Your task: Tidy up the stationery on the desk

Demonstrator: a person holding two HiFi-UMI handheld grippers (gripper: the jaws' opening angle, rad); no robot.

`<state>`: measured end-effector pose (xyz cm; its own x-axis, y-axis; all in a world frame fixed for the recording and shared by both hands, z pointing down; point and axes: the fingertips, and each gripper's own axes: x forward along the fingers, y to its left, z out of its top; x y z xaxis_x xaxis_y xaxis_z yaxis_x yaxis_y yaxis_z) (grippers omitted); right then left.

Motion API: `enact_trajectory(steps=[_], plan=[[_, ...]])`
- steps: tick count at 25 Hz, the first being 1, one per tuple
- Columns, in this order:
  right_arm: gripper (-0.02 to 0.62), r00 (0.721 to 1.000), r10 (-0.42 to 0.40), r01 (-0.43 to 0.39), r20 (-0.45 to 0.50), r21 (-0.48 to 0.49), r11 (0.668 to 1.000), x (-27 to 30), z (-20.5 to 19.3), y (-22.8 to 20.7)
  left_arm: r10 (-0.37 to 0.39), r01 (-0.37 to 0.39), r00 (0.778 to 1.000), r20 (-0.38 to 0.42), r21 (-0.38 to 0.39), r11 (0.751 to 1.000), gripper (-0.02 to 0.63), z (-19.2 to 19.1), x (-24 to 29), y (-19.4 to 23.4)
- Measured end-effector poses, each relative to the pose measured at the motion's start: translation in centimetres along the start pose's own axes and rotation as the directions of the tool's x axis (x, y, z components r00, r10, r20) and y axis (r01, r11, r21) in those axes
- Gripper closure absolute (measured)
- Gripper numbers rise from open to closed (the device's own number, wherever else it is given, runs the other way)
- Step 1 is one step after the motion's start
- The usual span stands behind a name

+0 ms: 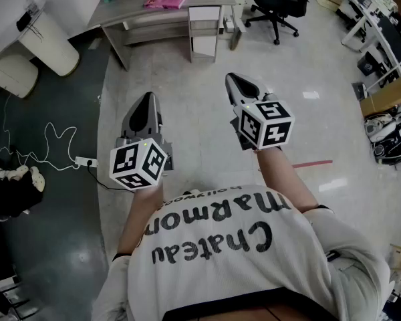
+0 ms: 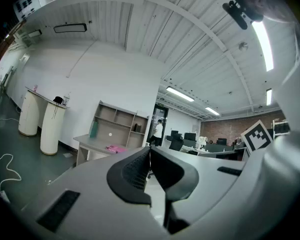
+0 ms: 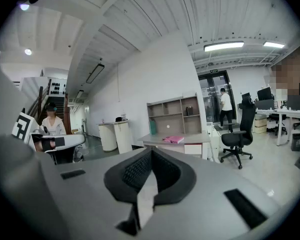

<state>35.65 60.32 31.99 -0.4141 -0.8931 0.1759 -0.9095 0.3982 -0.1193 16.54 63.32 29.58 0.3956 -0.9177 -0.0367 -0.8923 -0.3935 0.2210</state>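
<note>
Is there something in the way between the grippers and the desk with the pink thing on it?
Nothing visible. Only bare floor lies between the left gripper, the right gripper and the desk with the pink thing. The black office chair stands off to the right.

This is an open-plan office. A black swivel chair (image 1: 279, 4) stands on a pale polished floor (image 1: 200, 92). A grey tabletop (image 1: 130, 9) backs onto open shelving (image 3: 165, 115). Workstations carry monitors (image 3: 264, 94), and long strip lights (image 3: 230, 46) run along the ribbed ceiling.
</note>
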Motion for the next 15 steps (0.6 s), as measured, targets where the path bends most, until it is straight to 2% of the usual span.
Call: enact_trajectory(steps=[8,15], plan=[[0.583,1.0,0.001,-0.001,0.003,0.003,1.0,0.8,0.3,0.5,0.003,-0.003,1.0,-0.001,-0.002,1.0,0.589,0.4,0.0,0.9],[0.582,0.999,0.005,-0.007,0.036,0.062,0.998,3.1,1.0,1.2,0.002,-0.002,1.0,0.008,-0.002,1.0,0.589,1.1,0.6,3.6]])
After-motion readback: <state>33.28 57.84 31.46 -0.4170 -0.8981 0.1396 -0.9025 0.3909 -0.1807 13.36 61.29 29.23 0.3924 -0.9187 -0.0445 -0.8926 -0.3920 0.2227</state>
